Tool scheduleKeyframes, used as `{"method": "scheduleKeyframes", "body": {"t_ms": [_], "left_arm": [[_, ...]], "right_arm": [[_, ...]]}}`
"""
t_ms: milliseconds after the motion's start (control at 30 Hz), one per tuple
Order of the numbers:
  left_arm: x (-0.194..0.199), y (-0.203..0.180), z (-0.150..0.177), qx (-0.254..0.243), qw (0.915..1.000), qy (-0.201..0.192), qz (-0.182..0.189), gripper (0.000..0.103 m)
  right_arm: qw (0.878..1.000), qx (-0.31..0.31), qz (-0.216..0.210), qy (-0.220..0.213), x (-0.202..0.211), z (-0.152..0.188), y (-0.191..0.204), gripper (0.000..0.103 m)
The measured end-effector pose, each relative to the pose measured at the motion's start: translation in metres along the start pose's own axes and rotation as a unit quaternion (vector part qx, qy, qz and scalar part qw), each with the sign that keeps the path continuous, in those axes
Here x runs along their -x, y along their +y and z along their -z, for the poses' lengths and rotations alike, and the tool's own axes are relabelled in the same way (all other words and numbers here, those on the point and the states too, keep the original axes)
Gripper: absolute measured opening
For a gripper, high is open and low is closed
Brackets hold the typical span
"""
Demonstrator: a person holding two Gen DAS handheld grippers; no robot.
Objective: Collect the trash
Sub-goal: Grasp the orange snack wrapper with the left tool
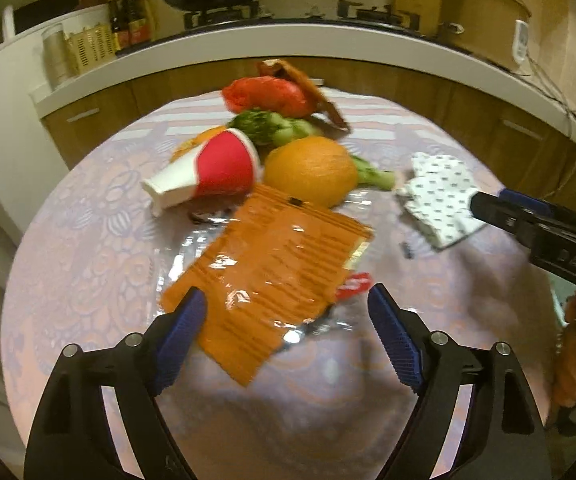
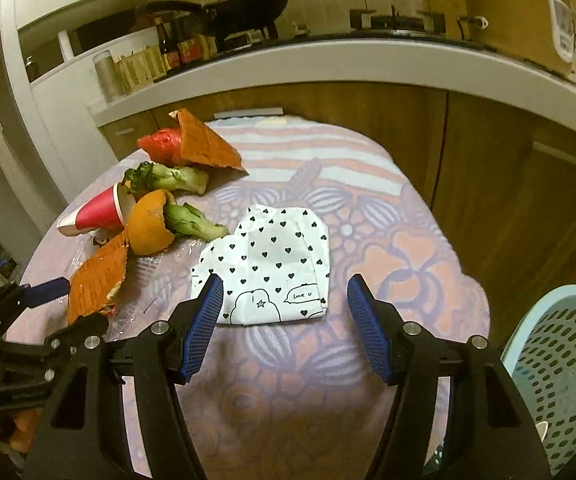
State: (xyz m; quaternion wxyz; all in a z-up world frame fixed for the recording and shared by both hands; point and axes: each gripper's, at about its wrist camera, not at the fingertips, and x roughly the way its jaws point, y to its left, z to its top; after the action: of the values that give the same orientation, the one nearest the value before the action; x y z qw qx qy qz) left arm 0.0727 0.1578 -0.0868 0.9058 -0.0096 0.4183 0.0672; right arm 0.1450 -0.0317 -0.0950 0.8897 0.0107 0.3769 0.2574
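An orange snack wrapper lies on clear plastic film on the table, with my open left gripper right at its near edge, jaws on either side of its corner. Behind it are a crushed red-and-white paper cup, an orange peel, broccoli pieces, a red plastic bag and a torn brown carton. My open right gripper hovers over the near edge of a white heart-print wrapper. The same trash pile shows in the right wrist view: wrapper, cup, peel.
A light blue perforated basket stands at the table's right. The round table has a floral cloth. Wooden kitchen cabinets and a white counter with a wok, pot and bottles run behind the table.
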Motion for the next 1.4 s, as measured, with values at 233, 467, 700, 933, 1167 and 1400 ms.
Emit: {"method": "scheduleKeyframes", "body": {"t_ms": [233, 467, 700, 933, 1167, 1400], "left_arm": [[-0.010, 0.007, 0.000, -0.007, 0.9997, 0.017, -0.019, 0.087], [-0.022, 0.010, -0.007, 0.000, 0.9994, 0.021, -0.028, 0.090], [-0.018, 0.008, -0.005, -0.009, 0.9997, 0.016, -0.019, 0.086], [-0.022, 0.001, -0.007, -0.022, 0.9994, 0.026, -0.009, 0.089], [-0.020, 0.004, -0.012, -0.014, 0.9998, 0.016, -0.006, 0.048], [-0.008, 0.017, -0.014, 0.024, 0.9994, 0.000, 0.026, 0.004]], "right_arm": [[1.000, -0.001, -0.006, 0.020, -0.007, 0.000, 0.000, 0.061], [1.000, -0.001, -0.007, 0.025, -0.009, -0.001, 0.000, 0.061], [1.000, 0.008, -0.005, 0.000, -0.001, -0.003, 0.002, 0.061], [1.000, 0.003, -0.013, 0.008, -0.005, -0.004, 0.000, 0.061], [1.000, 0.005, -0.008, -0.013, 0.004, -0.007, -0.005, 0.061], [1.000, -0.003, -0.003, 0.028, -0.017, -0.022, -0.015, 0.079]]}}
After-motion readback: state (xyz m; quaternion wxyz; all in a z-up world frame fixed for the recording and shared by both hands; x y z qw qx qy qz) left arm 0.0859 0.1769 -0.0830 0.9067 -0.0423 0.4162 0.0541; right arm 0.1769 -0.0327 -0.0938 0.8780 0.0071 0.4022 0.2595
